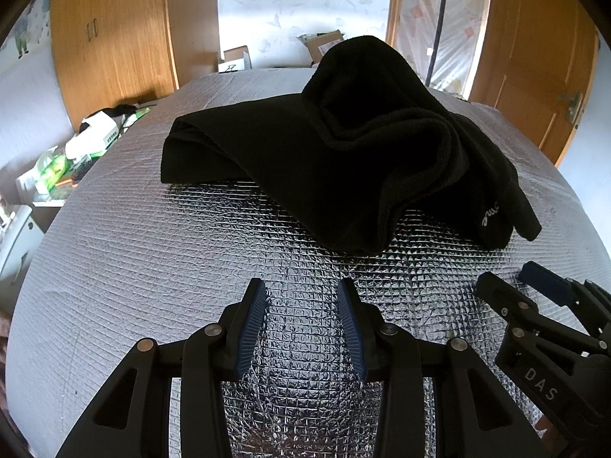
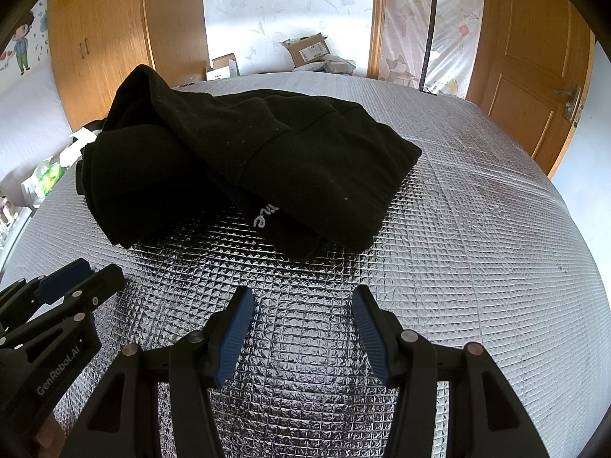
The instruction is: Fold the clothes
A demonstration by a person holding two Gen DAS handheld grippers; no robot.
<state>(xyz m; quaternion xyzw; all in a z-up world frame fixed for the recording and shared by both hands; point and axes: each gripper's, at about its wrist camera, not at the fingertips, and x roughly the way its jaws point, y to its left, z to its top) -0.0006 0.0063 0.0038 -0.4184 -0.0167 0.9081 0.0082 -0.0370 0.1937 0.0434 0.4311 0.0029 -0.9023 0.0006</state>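
**My two grippers, up close**

I see matte black angular linkages on my left gripper (image 1: 301,328); round silver pins at the joints; ribbed blue pads lining the fingers (image 1: 250,328); my right gripper (image 2: 303,337) matches; white lettering reads "DAS" on one body, "GenRobot.AI" on the other.

Surface: bed (image 1: 114,252) under silver quilted foil cover, grid-embossed, spanning both wrist views | Load: one black fleece garment (image 1: 343,160), crumpled in a loose heap, small pale script on one edge | Position: left view 12–1 o'clock, right view 11–12 o'clock, resting directly on foil
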